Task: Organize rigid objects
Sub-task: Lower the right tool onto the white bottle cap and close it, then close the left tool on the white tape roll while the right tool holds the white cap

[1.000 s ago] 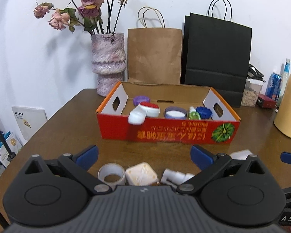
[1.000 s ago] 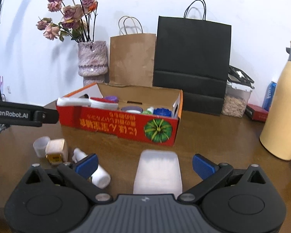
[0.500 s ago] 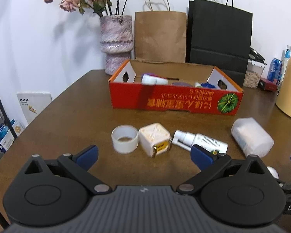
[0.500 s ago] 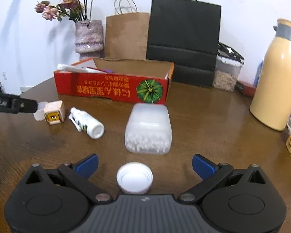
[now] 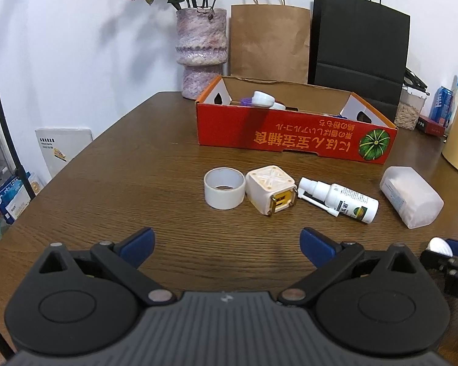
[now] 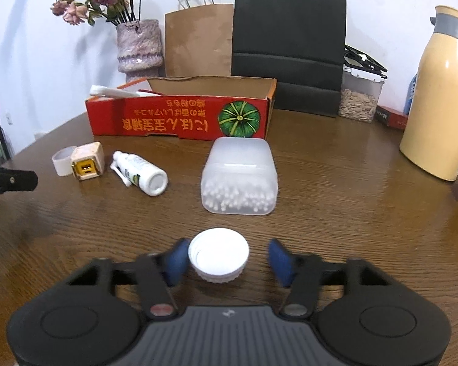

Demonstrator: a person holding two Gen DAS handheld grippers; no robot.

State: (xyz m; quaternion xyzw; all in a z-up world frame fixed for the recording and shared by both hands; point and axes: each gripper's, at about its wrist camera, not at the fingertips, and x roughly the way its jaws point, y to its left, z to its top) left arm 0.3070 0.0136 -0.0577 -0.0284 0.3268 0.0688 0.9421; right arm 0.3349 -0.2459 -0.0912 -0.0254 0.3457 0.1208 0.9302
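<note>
A red cardboard box (image 5: 293, 135) (image 6: 180, 120) with several items inside stands on the wooden table. In front of it lie a white tape ring (image 5: 224, 192) (image 6: 61, 161), a cream cube charger (image 5: 271, 193) (image 6: 88, 164), a white spray bottle (image 5: 340, 202) (image 6: 140, 173) and a clear box of cotton swabs (image 5: 410, 196) (image 6: 239, 180). A white bottle cap (image 6: 218, 254) lies between the fingers of my right gripper (image 6: 229, 263), close to the left finger; the jaws are partly closed but apart from it. My left gripper (image 5: 227, 244) is open and empty, short of the tape ring.
A vase of dried roses (image 5: 201, 52), a brown paper bag (image 5: 270, 42) and a black bag (image 5: 358, 45) stand behind the box. A yellow thermos (image 6: 439, 97) and a jar of seeds (image 6: 358, 100) are at the right. The table edge falls away on the left.
Both grippers have drawn back from the box and dropped lower. The right gripper's fingers have narrowed around the white cap. The left gripper stays wide open.
</note>
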